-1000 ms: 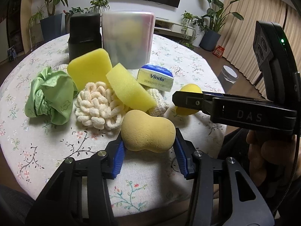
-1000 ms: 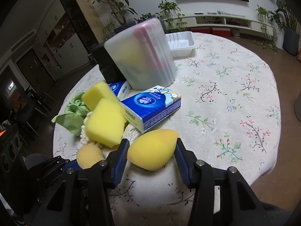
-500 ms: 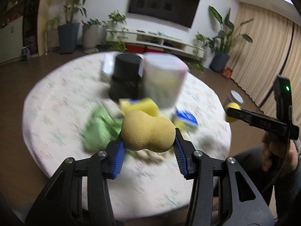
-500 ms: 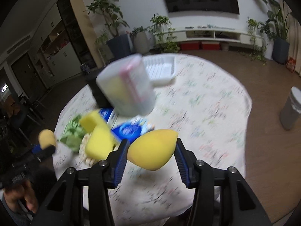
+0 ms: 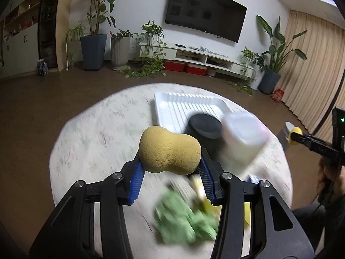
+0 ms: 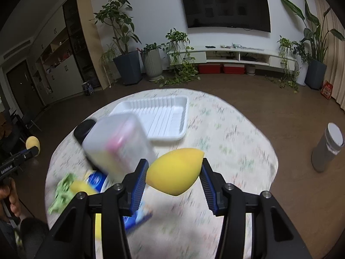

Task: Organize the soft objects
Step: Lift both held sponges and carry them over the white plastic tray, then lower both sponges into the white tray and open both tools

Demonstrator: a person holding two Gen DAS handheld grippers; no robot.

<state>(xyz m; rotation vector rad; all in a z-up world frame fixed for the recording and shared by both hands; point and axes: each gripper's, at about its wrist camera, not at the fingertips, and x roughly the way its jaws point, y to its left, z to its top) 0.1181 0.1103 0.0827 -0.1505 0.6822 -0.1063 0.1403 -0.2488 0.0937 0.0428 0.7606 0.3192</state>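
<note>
Lifted clear of the cluttered table [image 5: 90, 133] since a second ago: both sponges now airborne. Left claw [image 5: 170, 170] clenched on tan peanut-shaped sponge [image 5: 169, 150], gripped at both flanks. Right claw [image 6: 174, 177] clenched on yellow teardrop sponge [image 6: 174, 171], pinched across its belly. White tray [image 6: 163, 116] ahead of both claws, beyond black canister [image 5: 204, 126] and clear container [image 6: 118, 142]. Likely featherlight, squashy, grippy; best held mid-body, gently.
</note>
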